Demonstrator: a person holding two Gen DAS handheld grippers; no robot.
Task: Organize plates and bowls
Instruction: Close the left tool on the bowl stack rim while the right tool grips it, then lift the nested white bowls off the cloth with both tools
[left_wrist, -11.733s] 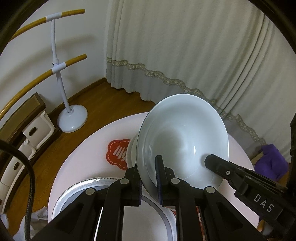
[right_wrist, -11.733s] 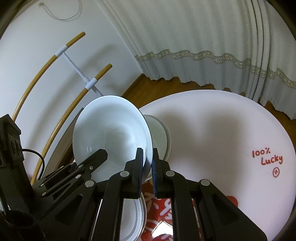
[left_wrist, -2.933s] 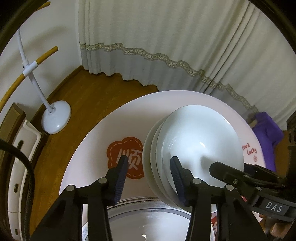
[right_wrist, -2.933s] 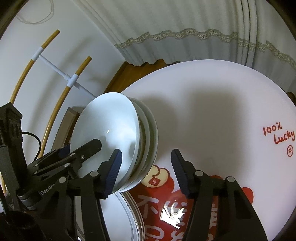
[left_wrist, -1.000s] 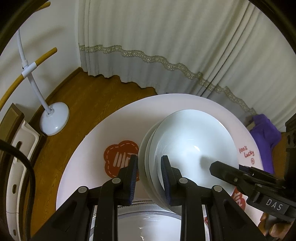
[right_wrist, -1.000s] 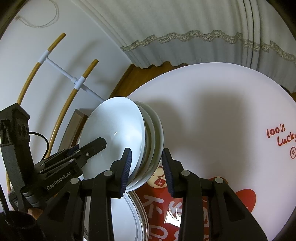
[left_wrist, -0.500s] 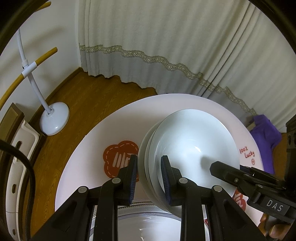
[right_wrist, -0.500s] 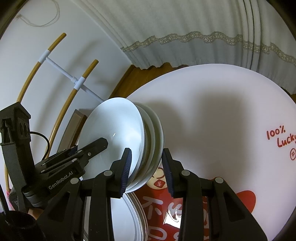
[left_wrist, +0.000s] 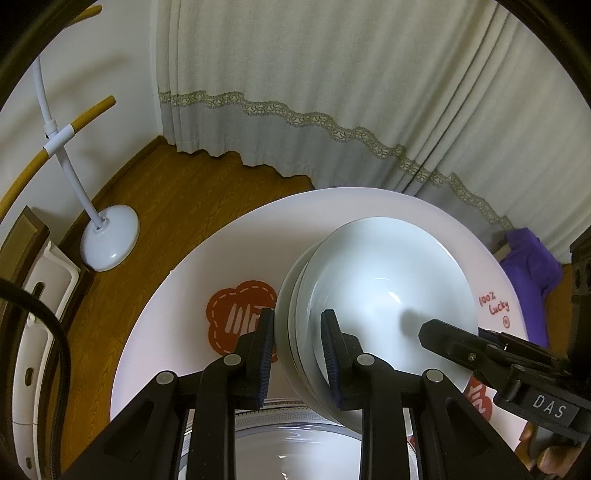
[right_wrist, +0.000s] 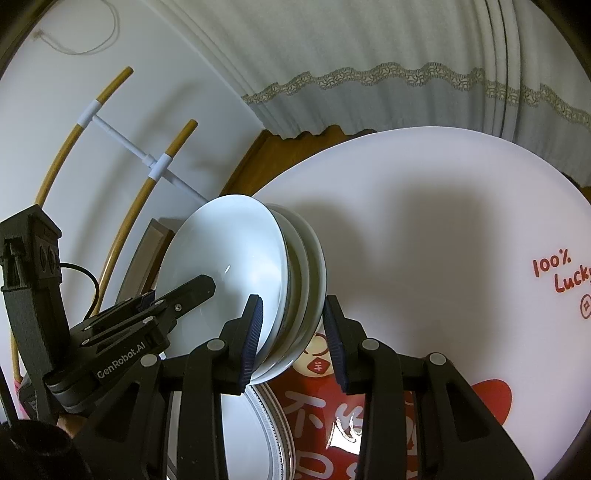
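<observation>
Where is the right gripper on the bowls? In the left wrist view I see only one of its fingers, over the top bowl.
Observer: The right gripper sits on the right side of the stack of bowls. Its fingers straddle the rims, one inside the stack and one outside, and it looks clamped.
Operator: Is the patterned plate below my fingers a single plate?
Observer: No. The right wrist view shows at least two patterned rims, one on the other, so it is a stack of plates. It lies just in front of the bowls.
</observation>
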